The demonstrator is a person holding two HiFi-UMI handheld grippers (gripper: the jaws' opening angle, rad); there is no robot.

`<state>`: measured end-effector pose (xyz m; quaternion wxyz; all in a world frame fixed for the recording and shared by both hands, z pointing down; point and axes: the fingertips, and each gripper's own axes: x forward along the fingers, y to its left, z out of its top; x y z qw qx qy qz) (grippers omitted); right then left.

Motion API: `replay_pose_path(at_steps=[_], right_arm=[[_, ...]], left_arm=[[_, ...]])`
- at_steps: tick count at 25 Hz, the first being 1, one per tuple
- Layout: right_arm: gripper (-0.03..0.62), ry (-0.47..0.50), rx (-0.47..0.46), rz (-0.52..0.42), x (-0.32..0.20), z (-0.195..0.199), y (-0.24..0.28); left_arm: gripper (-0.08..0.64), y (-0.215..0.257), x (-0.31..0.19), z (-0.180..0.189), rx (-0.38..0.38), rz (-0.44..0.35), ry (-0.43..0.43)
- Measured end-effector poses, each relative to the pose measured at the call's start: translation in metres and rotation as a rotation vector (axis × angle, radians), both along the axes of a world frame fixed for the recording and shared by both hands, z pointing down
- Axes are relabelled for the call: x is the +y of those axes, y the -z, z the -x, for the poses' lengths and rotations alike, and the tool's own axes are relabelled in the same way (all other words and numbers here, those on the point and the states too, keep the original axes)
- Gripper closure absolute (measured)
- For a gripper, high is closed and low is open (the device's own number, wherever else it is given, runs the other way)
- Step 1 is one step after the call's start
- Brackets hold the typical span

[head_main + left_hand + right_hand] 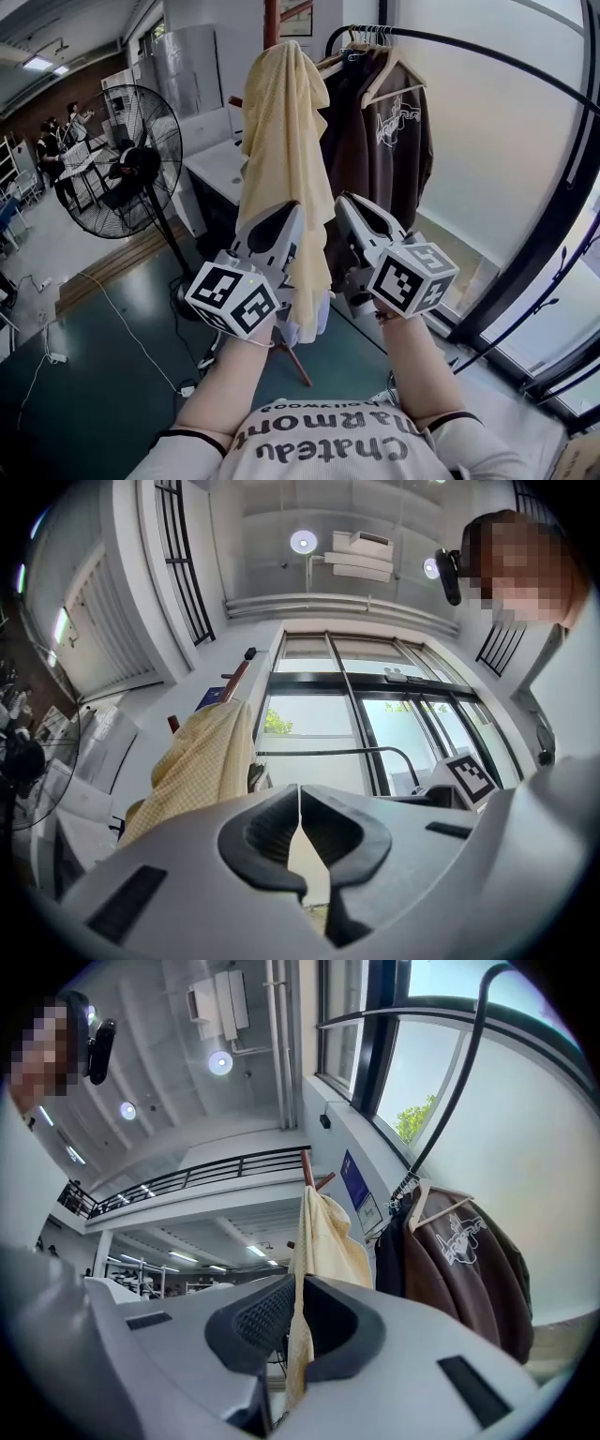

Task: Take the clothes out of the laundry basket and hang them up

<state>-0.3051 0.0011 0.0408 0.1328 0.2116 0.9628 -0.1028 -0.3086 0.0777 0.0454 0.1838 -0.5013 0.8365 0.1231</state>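
Now, risks. Clothes rail (525, 71) carries brown hoodie (398, 150) on hanger. Yellow garment (281, 141) not on rail: draped over top of wooden pole (272, 19) just beside it, lower end drawn toward person. Left tongs (292, 214) pinched shut, pale fabric strip in gap, likely same garment. Right tongs (295, 1288) clamped narrow on its edge.

- Hard pull: cloth snags on pole top, or pole tips.
- Thin pinch slips: garment drops to floor.
- Wide swing: hem catches hoodie sleeve.
- No free hanger seen; laundry basket out of view.
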Motion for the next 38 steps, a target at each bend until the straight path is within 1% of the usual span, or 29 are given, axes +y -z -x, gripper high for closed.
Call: replay_pose_path(at_steps=[4,8,12,15,20,23,27,29,34,38], right_arm=[[0.551,0.006,-0.003,0.004,0.000,-0.045,-0.007],[0.551,0.000,-0.004,-0.011,0.001,-0.083,-0.014],[0.552,0.001,0.014,-0.016,0.000,-0.111,-0.023],[0.552,0.008,0.039,-0.011,0.001,-0.123,-0.034],[0.552,0.016,0.071,0.015,0.004,-0.131,-0.043],[0.552,0.004,0.080,0.001,0.008,-0.134,-0.043],[0.552,-0.010,0.069,-0.008,0.010,-0.139,-0.037],[0.552,-0.011,0.066,-0.010,0.012,-0.140,-0.035],[0.552,-0.011,0.066,-0.013,0.013,-0.143,-0.037],[0.552,-0.021,0.068,-0.006,0.007,-0.140,-0.039]], left_arm=[[0.546,-0.003,0.001,-0.044,0.003,-0.016,0.010],[0.546,-0.012,0.005,-0.082,0.012,-0.012,0.038],[0.546,-0.021,0.008,-0.110,0.027,-0.008,0.069],[0.546,-0.029,0.012,-0.125,0.045,-0.008,0.087],[0.546,-0.036,0.023,-0.139,0.063,-0.001,0.109],[0.546,-0.029,0.029,-0.145,0.064,-0.010,0.115],[0.546,-0.017,0.030,-0.157,0.037,-0.011,0.102],[0.548,-0.016,0.031,-0.157,0.031,-0.007,0.104],[0.548,-0.020,0.036,-0.155,0.044,-0.019,0.114],[0.546,-0.023,0.031,-0.151,0.052,-0.018,0.104]])
